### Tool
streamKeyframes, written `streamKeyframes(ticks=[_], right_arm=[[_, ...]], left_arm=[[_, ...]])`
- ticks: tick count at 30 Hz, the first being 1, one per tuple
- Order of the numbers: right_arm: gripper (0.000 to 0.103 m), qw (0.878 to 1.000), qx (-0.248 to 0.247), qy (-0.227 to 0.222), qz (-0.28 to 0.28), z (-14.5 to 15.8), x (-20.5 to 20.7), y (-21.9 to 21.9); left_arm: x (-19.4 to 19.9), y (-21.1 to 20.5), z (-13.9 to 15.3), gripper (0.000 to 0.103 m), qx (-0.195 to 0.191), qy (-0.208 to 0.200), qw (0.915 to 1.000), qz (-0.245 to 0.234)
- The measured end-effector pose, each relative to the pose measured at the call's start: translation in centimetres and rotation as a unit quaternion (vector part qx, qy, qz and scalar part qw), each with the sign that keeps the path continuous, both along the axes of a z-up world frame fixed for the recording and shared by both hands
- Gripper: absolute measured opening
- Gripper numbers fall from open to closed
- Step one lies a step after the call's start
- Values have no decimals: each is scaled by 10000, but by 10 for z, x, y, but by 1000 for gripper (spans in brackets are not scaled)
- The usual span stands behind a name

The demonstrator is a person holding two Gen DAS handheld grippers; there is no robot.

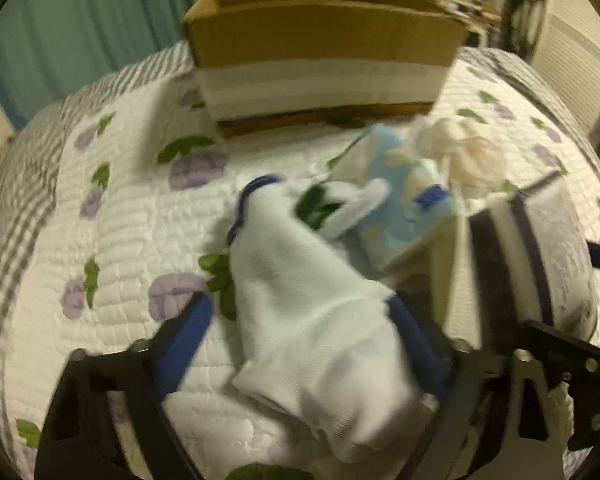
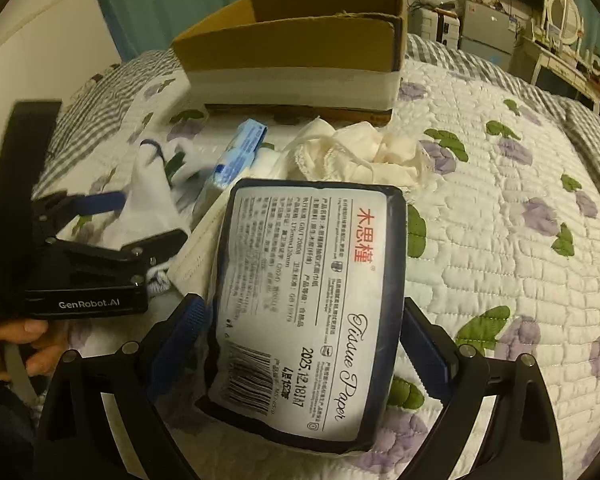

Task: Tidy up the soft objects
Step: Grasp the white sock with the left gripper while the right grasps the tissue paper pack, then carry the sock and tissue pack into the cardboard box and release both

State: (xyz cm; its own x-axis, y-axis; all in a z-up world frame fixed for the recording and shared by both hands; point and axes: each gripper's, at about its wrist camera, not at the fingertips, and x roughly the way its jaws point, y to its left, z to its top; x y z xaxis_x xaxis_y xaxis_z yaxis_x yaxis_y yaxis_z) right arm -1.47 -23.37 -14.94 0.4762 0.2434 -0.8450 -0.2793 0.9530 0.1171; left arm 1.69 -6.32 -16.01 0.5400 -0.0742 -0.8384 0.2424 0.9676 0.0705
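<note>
The right gripper [image 2: 304, 340] has its jaws clamped on the near end of a dark-edged tissue pack [image 2: 312, 300], one blue pad pressed to each long side, and the pack juts forward above the quilted bed [image 2: 500, 220] with its white printed label facing up. The left gripper [image 1: 300, 332] straddles a white sock [image 1: 300, 300] with a blue cuff; the right pad touches the cloth but the left pad stands off from it with quilt showing between, so the jaws look apart, and the blur leaves it unclear whether the sock is pinched at all. Just beyond the sock lies a light blue packet [image 1: 396, 200], and to the right of it a heap of cream cloth [image 2: 360, 156]. At the far end of the bed stands an open cardboard box [image 2: 300, 52], its top turned up and nothing visible inside from here. The step in hand seems to be the gathering: one soft thing is gripped on the right and another is being taken on the left, with the box the likely place for them. The next move probably calls for carrying the tissue pack forward over the cream heap to the box mouth and releasing it there, while the left jaws close firmly on the sock.
</note>
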Motion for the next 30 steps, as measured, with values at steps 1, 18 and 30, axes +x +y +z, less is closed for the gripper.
streamKeyframes(ticks=[1, 18, 30], right_arm=[[93, 10000, -46, -41, 10, 1, -2, 2], [75, 9986, 33, -461, -256, 41, -20, 2], [75, 9942, 95, -1001, -374, 82, -34, 11]], left_arm=[[-2, -2, 2, 69, 14, -33, 10000, -91], [-15, 27, 42, 22, -545, -316, 9980, -98], [-28, 55, 84, 20, -722, -851, 9937, 142]])
